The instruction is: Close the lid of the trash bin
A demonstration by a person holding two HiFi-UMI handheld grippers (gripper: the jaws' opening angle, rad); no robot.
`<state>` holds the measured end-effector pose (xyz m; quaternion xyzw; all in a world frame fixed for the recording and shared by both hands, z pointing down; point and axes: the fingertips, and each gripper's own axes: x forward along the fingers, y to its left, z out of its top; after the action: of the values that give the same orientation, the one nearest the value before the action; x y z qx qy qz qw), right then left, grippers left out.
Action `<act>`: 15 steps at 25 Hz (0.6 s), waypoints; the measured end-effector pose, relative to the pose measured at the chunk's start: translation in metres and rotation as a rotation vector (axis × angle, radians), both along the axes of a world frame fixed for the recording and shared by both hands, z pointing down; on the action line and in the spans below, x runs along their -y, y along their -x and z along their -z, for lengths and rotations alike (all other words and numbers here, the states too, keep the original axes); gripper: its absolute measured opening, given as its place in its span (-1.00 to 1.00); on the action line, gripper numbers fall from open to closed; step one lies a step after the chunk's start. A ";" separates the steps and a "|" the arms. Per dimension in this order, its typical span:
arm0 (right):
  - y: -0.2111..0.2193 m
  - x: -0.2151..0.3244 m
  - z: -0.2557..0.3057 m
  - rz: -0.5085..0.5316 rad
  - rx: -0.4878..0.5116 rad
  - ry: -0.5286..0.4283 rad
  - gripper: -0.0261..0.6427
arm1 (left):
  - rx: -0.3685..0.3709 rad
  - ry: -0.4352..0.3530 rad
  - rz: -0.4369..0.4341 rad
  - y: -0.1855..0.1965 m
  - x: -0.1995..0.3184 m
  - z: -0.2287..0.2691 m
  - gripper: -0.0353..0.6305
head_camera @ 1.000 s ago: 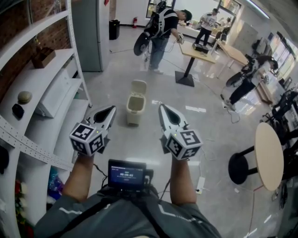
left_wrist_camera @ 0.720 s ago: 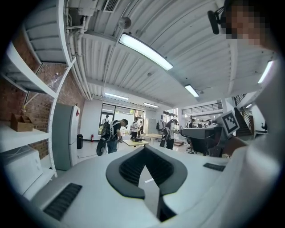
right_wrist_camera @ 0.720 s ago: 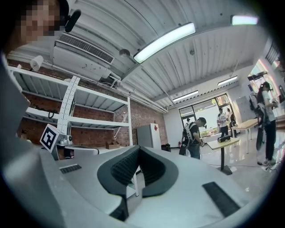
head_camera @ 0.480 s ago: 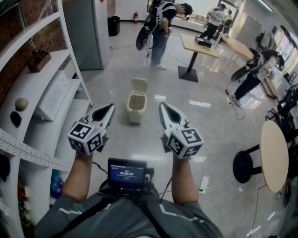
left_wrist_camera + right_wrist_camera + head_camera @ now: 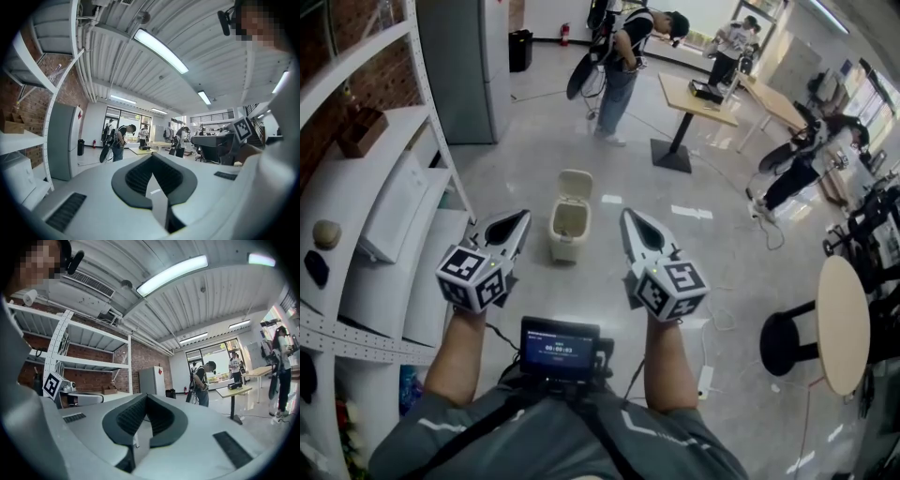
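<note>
Your left gripper and right gripper were both pinched together with nothing between their jaws, held side by side at about waist height. The small beige plastic trash bin stood on the glossy grey floor, ahead of both tips and roughly midway between them, well apart from either. Its flip lid stood upright on the far side of the opening, away from you.

That bin looked light and thin-walled, so it would probably skid or tip on the polished floor if you shoved it. The lid seemed a stiff plastic flap on a rear hinge, and a gentle touch should have been enough to swing it. The likely place to press was its raised free edge, tipping it toward you and down onto the rim, with no clamping needed.

Only the head view showed the bin and lid. The left gripper view looked out level past the closed left gripper at a tall grey cabinet and distant people. The right gripper view looked past the closed right gripper at white shelving against a brick wall; neither showed the bin
</note>
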<state>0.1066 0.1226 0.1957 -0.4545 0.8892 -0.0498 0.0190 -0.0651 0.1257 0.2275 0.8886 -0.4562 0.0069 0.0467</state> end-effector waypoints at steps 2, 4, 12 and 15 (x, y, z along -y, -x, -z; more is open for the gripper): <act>0.008 0.017 0.000 -0.011 0.006 0.007 -0.89 | -0.005 0.002 -0.010 0.010 0.017 0.000 -0.88; 0.015 0.033 0.000 -0.016 0.012 0.015 -0.89 | -0.011 0.004 -0.015 0.019 0.034 0.001 -0.88; 0.047 0.081 -0.002 -0.048 -0.006 0.052 -0.89 | -0.040 0.020 -0.048 0.050 0.093 -0.005 -0.88; 0.054 0.094 -0.009 -0.071 -0.023 0.072 -0.89 | -0.051 0.025 -0.075 0.053 0.110 -0.007 -0.88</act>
<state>0.0528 0.0285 0.2043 -0.4865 0.8703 -0.0760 -0.0059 -0.1185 0.0156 0.2341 0.9043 -0.4213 -0.0083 0.0688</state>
